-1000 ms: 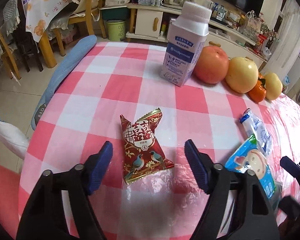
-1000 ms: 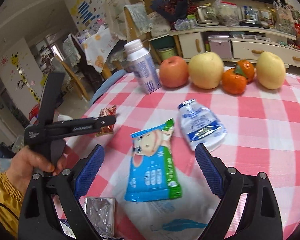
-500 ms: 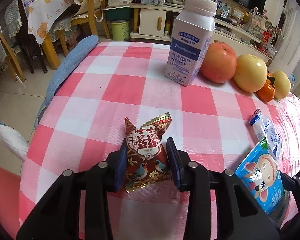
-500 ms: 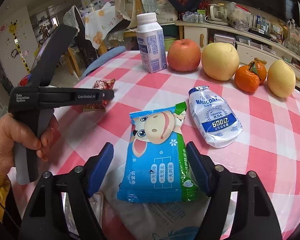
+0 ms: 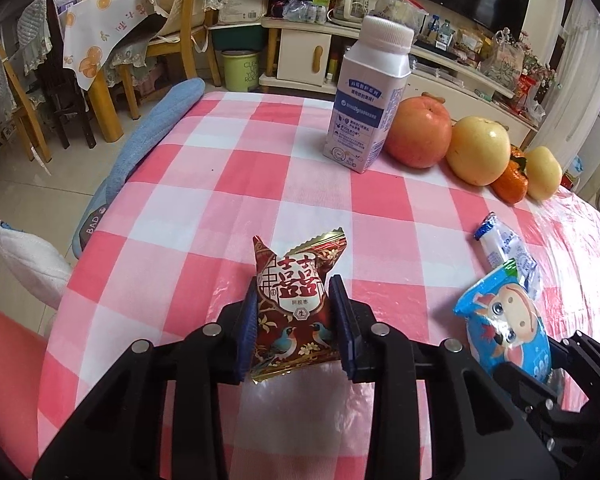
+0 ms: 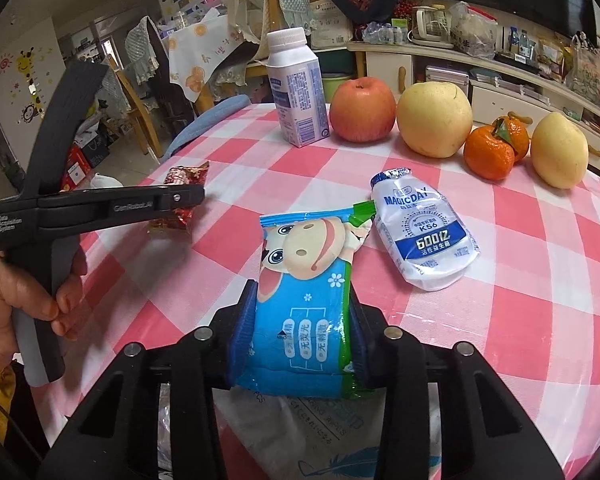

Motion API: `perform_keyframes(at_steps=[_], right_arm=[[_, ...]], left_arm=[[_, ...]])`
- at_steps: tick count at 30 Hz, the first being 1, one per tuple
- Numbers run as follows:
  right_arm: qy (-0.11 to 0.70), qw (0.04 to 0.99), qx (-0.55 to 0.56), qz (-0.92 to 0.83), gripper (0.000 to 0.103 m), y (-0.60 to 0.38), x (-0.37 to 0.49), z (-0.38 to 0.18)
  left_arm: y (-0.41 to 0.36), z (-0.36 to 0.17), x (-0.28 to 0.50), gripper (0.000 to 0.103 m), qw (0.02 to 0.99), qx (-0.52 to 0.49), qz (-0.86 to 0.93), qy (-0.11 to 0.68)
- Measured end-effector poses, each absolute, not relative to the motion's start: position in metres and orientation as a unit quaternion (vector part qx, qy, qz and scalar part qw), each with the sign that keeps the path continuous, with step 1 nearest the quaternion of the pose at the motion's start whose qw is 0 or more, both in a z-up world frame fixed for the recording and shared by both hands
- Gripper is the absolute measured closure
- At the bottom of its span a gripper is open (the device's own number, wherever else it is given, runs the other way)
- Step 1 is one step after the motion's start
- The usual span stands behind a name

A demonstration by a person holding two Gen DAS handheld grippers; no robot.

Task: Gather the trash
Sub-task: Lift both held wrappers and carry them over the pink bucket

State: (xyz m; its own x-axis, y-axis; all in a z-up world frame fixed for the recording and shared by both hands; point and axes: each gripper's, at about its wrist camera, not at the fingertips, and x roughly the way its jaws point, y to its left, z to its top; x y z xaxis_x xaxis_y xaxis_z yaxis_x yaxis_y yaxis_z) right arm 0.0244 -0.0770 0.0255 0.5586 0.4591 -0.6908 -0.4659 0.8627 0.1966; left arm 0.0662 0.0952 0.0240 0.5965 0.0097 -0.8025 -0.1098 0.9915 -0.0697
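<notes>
- My left claw (image 5: 293, 322) is clenched on the red candy wrapper (image 5: 296, 308), near the table's (image 5: 236, 176) near left edge.
- My right claw (image 6: 300, 334) is closing, its pads already against the blue snack packet (image 6: 304, 300) at the near middle.
- A flattened white pouch (image 6: 424, 236) lies just right of that packet.
- Farther off I see a white bottle (image 6: 296, 88) and a row of fruit (image 6: 432, 124).

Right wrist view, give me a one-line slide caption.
Right gripper closing on blue snack wrapper beside crushed white drink pouch on checked tablecloth.
</notes>
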Motion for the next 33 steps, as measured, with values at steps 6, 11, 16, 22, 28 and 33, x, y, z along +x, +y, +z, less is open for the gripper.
perform_keyframes(at_steps=[6,11,16,22,28,33], right_arm=[[0.378,0.887,-0.007,0.264,0.064,-0.077,0.017,0.031],[0.363,0.894,-0.006,0.263,0.064,-0.08,0.01,0.039],[0.347,0.902,-0.022,0.256,0.064,-0.078,-0.001,0.05],[0.33,0.91,-0.054,0.247,0.064,-0.064,-0.016,0.062],[0.321,0.914,-0.068,0.239,0.064,-0.051,-0.026,0.073],[0.317,0.914,-0.081,0.241,0.064,-0.035,-0.033,0.08]], left_arm=[[0.103,0.043,0.04,0.068,0.901,-0.063,0.031,0.427],[0.111,0.057,0.01,0.068,0.909,-0.068,0.038,0.41],[0.127,0.065,-0.015,0.068,0.913,-0.077,0.048,0.397],[0.149,0.071,-0.037,0.068,0.92,-0.089,0.065,0.376],[0.172,0.076,-0.046,0.068,0.923,-0.099,0.084,0.362],[0.189,0.082,-0.053,0.068,0.924,-0.102,0.104,0.353]])
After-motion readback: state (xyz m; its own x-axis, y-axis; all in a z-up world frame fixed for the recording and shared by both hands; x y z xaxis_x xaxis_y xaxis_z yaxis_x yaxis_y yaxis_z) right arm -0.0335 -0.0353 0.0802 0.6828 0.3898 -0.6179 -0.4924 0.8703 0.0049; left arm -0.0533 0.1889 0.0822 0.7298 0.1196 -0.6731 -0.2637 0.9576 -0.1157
